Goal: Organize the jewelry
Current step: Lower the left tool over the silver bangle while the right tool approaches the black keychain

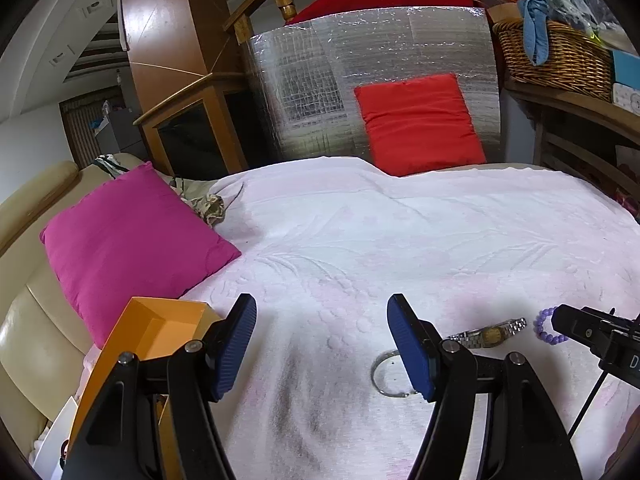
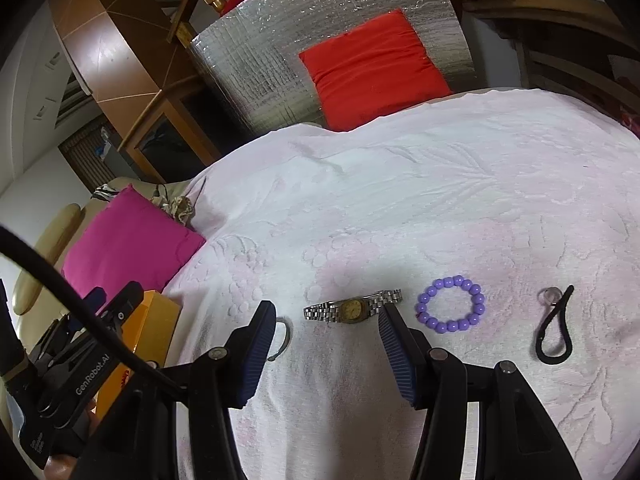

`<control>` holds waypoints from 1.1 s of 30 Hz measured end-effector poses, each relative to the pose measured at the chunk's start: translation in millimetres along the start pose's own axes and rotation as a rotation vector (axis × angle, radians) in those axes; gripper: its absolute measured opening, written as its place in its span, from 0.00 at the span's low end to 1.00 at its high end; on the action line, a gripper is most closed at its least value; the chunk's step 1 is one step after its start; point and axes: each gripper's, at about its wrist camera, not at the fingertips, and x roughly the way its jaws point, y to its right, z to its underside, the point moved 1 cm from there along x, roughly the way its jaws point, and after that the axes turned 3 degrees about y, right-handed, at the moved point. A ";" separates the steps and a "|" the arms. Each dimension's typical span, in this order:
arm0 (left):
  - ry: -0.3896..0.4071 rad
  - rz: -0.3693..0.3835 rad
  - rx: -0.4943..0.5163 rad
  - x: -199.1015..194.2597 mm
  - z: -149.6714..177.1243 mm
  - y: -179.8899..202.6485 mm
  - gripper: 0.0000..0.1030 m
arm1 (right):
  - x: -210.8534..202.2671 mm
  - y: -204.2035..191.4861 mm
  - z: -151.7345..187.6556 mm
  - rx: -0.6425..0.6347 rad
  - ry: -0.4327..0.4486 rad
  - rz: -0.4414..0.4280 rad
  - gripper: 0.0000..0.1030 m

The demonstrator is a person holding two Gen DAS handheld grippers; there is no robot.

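On the white bedspread (image 2: 400,208) in front of me lies a row of jewelry. A silver bangle (image 2: 282,338) lies flat at the left, partly hidden. Next to it a steel-link watch (image 2: 352,309) with a gold face is stretched out flat. Then a closed ring of purple beads (image 2: 450,309), and well apart at the right a black looped cord (image 2: 554,332). An open orange box (image 1: 160,328) sits at the bed's left edge.

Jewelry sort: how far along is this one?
Nothing looks done: the orange box shows no jewelry in its visible part. Nothing in hand: left gripper and right gripper are open. Left: bangle, watch, purple bead bracelet, black loop on the white cover.
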 end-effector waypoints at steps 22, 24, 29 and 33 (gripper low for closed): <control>-0.132 0.213 0.024 29.1 11.1 37.1 0.67 | -17.8 44.2 -10.7 0.057 0.022 0.058 0.57; -0.211 0.260 0.027 47.3 19.8 35.6 0.67 | -20.7 57.7 -14.4 0.089 0.026 0.069 0.57; -0.339 0.307 0.031 79.7 38.1 27.6 0.67 | -24.1 87.3 -18.7 0.166 0.012 0.094 0.57; -0.374 0.337 0.027 88.0 44.8 17.4 0.67 | -24.4 108.6 -19.4 0.239 -0.012 0.080 0.57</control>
